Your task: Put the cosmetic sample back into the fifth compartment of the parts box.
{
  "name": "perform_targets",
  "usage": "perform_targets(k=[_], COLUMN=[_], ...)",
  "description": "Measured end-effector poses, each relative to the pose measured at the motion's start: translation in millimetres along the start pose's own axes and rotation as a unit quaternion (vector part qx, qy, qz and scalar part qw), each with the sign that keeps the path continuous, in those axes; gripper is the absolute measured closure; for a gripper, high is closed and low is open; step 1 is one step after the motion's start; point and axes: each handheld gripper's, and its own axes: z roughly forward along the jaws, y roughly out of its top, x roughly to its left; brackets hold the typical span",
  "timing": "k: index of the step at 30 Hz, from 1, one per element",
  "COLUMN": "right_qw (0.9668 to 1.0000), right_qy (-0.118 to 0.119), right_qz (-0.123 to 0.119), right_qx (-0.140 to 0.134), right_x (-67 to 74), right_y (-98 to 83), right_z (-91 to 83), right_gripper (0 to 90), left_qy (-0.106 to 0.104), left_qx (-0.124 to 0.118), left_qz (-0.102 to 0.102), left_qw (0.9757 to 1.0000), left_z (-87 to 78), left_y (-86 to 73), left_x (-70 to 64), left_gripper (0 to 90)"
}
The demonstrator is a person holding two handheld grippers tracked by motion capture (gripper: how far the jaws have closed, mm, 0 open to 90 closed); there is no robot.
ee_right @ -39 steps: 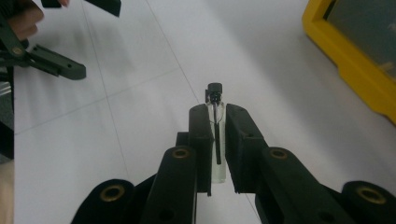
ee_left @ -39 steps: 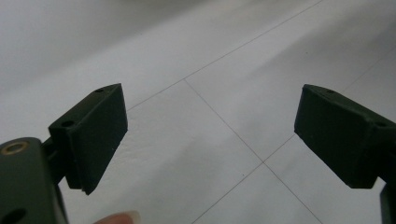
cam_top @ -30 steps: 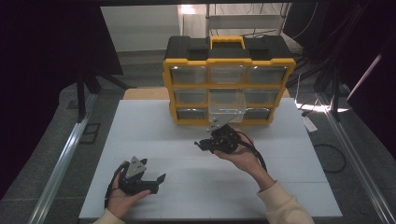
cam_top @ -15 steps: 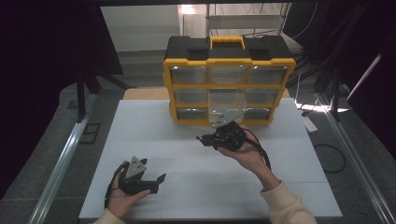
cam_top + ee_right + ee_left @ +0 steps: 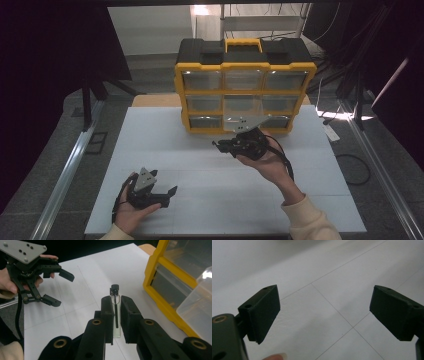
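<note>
Your left gripper [image 5: 159, 194] rests near the table's [image 5: 210, 165] near-left corner, just where it sat a second ago. Its jaws stand wide apart with nothing but bare white tabletop between them, as the left gripper view shows. From the right gripper view you can see it across the table, again spread wide and empty.

Farther in, toward the middle of the table and closer to its far edge, your right gripper [image 5: 226, 145] has shifted a little over the last second: it has drifted slightly toward the right edge and turned so that its jaws now point toward the left. It is clamped on a small clear glass vial [image 5: 115, 312] with a black cap, gripped around the body, with the cap standing clear above the jaw tips. In the high view the vial is too small to make out.

Beyond that hand, at the far edge, stands the yellow parts organizer [image 5: 245, 85]. One clear drawer [image 5: 197, 302] sits pulled out just beside your right gripper.

By my reading, the vial has come out of that drawer and you are carrying it away. The empty left gripper looks ready to receive it or to help with the cap.
</note>
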Motion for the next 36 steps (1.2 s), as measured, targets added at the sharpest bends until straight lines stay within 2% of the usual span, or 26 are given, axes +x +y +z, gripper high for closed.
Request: perform_targets(k=[10, 24, 36], right_qw=[0.9998, 0.9985, 0.9974], right_qy=[-0.006, -0.033, -0.049], right_qz=[0.001, 0.013, 0.017], right_qx=[-0.019, -0.042, -0.05], right_x=[0.9, -7.2, -11.3], right_y=[4.5, 5.3, 4.8], right_z=[-11.2, -28.5, -33.6], right_gripper=[80.9, 80.9, 80.9], left_qy=[-0.001, -0.001, 0.0], left_qx=[0.001, 0.001, 0.001], left_qz=[-0.001, 0.001, 0.001], left_qw=[1.0, 1.0, 1.0], left_z=[0.5, 0.7, 0.3], left_y=[-0.3, -0.3, -0.4], left_x=[-0.3, -0.6, -0.5], left_gripper=[10.2, 10.2, 10.2])
